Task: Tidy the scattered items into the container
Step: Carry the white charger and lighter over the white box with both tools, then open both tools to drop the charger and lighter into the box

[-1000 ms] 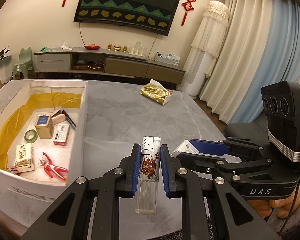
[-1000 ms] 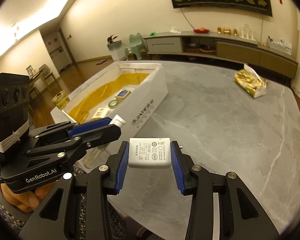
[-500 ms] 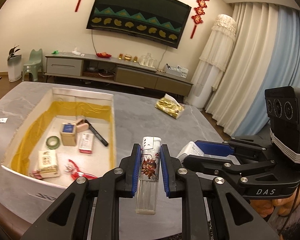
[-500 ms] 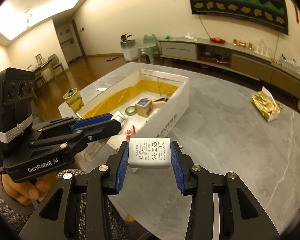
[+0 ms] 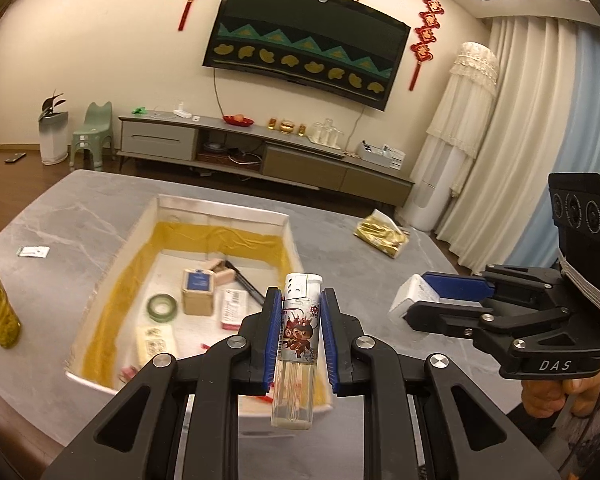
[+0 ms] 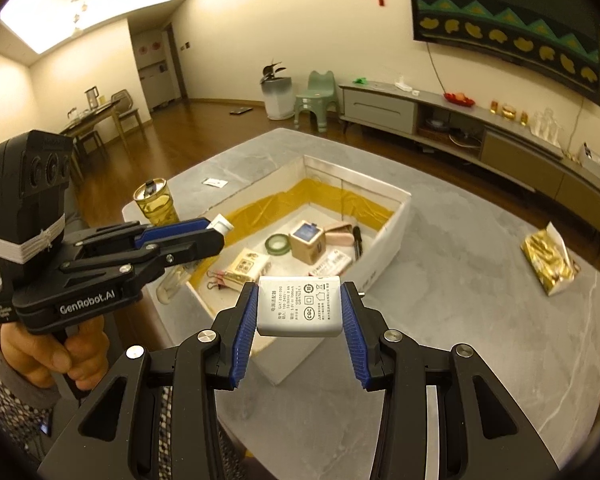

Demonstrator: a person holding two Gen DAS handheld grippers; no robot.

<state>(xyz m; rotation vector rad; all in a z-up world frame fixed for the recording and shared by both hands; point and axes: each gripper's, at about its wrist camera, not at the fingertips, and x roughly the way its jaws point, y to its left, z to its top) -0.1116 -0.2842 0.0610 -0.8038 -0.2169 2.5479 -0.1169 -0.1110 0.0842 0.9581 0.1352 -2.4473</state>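
Both grippers hang above the box's [image 6: 384, 236] near rim: left gripper [image 5: 300, 334] clamps a lighter [image 5: 298, 344], right gripper [image 6: 300, 312] a charger [image 6: 300, 306]; the items inside look slightly blurred.

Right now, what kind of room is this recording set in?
Most likely a home living room: a covered wall-mounted TV above a long media console, floor-length curtains, and a dining table further back.
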